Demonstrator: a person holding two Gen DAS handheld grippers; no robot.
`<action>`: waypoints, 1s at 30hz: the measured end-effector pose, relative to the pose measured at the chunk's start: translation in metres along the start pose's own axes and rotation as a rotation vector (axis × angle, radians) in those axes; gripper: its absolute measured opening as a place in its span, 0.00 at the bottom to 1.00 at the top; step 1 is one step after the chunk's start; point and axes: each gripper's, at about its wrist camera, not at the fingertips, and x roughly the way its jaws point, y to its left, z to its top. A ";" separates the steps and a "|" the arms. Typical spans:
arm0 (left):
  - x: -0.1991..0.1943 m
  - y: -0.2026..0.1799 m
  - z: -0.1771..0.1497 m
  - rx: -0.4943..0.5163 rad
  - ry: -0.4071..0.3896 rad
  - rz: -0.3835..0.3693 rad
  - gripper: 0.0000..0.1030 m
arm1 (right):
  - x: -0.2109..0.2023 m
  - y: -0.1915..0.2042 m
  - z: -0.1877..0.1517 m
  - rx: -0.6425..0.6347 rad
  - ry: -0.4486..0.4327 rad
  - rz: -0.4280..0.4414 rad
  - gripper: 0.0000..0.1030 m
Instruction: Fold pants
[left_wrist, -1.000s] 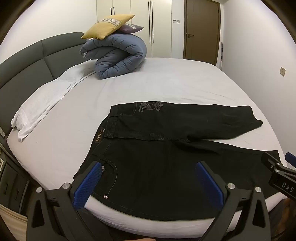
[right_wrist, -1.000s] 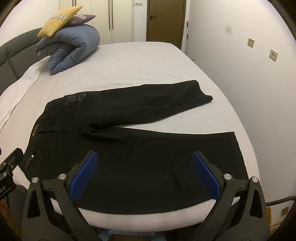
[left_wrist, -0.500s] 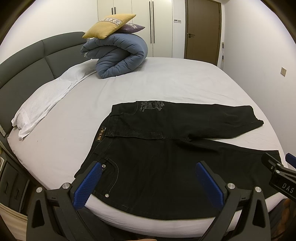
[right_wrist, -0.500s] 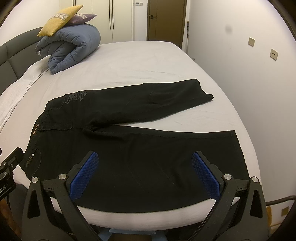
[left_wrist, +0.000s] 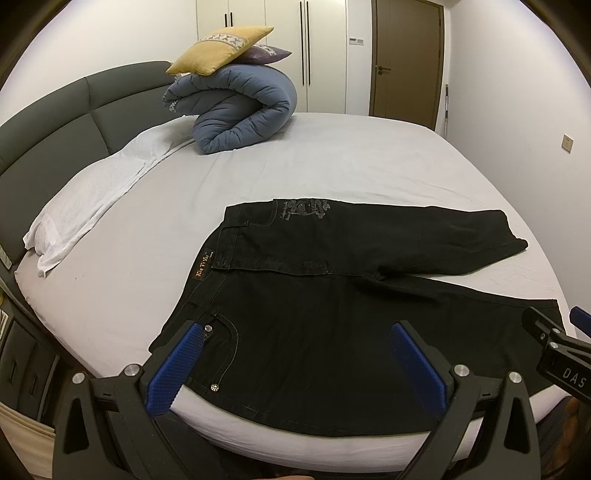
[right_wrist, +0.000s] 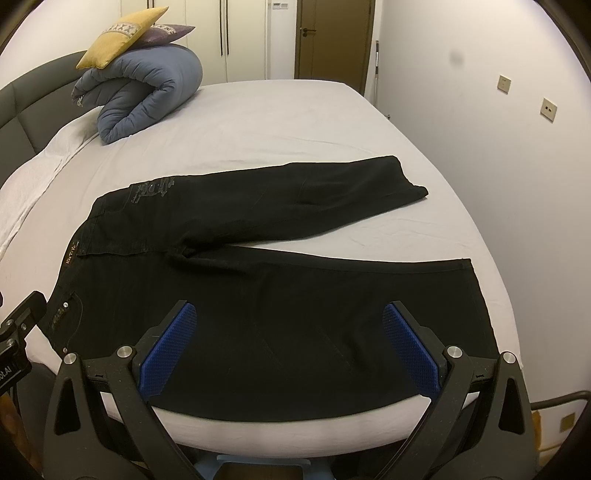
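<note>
— Why are the black pants (left_wrist: 332, 295) lying spread flat at the near edge of the bed (left_wrist: 332, 158), legs splayed apart?

— So each leg is reachable, I'd guess. The left tool (left_wrist: 295, 365) is hovering over the waist and pocket end, the right tool (right_wrist: 291, 350) over the near leg, both gaping wide and gripping nothing.

— And the rolled duvet (right_wrist: 140, 99)?

— Sitting well apart by the headboard.

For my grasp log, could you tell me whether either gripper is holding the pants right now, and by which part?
Nothing is held: the left gripper and right gripper are both open above the black pants, which lie spread on the bed.
</note>
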 end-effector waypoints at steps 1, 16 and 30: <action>0.000 0.000 0.000 0.000 0.001 -0.001 1.00 | 0.000 0.000 0.000 0.000 0.000 0.000 1.00; 0.004 0.009 -0.011 0.000 0.004 -0.003 1.00 | 0.002 0.003 -0.001 -0.003 0.003 0.004 1.00; 0.007 0.007 -0.015 0.001 0.012 -0.004 1.00 | 0.005 0.005 -0.001 -0.007 0.009 0.009 1.00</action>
